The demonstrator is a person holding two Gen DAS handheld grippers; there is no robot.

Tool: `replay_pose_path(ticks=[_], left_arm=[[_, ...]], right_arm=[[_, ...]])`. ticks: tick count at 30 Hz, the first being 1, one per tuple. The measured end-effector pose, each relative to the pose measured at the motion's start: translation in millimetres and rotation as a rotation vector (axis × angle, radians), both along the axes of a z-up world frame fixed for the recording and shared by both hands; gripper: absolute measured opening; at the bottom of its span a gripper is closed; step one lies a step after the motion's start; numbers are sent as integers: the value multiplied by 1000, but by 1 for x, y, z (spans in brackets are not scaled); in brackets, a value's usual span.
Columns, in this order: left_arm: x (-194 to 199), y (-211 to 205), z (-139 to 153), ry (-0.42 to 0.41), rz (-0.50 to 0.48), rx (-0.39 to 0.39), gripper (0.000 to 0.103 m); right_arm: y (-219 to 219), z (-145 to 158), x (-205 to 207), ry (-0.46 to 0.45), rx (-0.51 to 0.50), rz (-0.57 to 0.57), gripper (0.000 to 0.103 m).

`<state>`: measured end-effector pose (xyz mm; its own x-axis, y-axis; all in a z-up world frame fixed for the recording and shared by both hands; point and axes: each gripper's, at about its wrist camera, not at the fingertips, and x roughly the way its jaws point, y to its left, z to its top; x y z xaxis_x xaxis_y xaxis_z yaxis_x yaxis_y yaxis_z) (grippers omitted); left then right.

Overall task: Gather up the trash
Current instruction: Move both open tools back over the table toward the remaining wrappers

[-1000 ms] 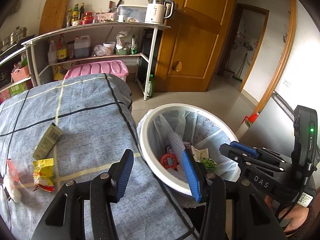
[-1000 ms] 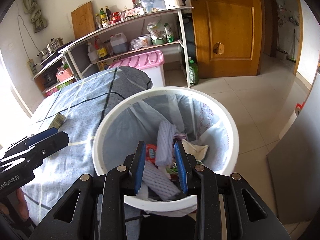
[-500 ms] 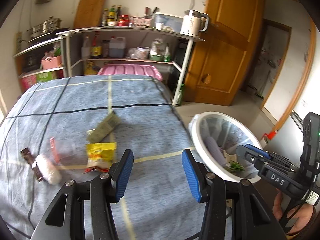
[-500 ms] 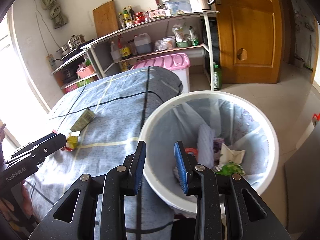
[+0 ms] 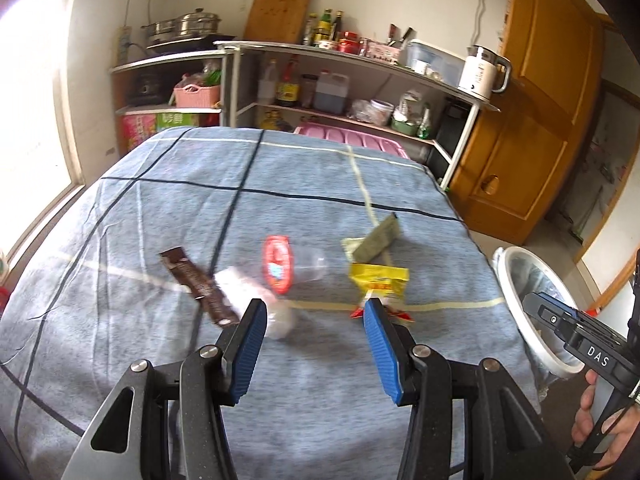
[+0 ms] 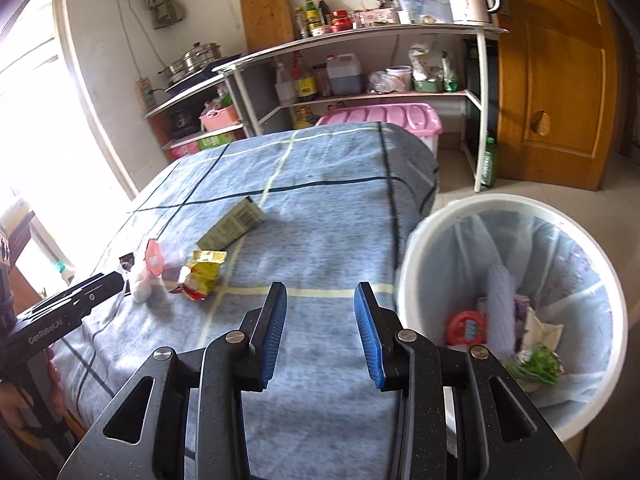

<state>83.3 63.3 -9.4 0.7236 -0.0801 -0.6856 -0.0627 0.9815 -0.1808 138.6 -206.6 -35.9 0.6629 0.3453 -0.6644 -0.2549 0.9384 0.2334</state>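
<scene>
Above the tablecloth [image 5: 320,200], both grippers' fingers [image 5: 252,344] gape empty, the right pair's opening.

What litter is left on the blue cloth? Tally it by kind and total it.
Flat wrappers and packets: 3 (brown wrapper, yellow packet, olive-green packet)
Clear plastic cup with red lid: 1
White crumpled wad: 1
Total: 5

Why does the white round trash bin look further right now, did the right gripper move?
Yes. The right gripper swung left, off the white round trash bin, over the blue checked tablecloth.
</scene>
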Motion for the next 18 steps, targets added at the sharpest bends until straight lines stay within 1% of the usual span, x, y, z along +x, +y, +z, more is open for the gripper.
replay_pose_path(ticks=[4,8,10,13,16,18], left_arm=[[0,23,-8,22,40,-14,50],[1,45,-13,35,83,-24,51],[1,56,-16,43,102,-38,51],[0,66,-16,34,135,7,51],[4,81,-22,68,149,-35,51],[6,88,-24,70,156,-40,51]], right_arm=[[19,-5,8,25,10,47,37],[43,-10,16,50,20,102,46],[54,-11,20,58,17,121,47],[70,-15,26,78,13,145,47],[84,-17,30,83,12,163,47],[90,-18,33,86,6,165,47]])
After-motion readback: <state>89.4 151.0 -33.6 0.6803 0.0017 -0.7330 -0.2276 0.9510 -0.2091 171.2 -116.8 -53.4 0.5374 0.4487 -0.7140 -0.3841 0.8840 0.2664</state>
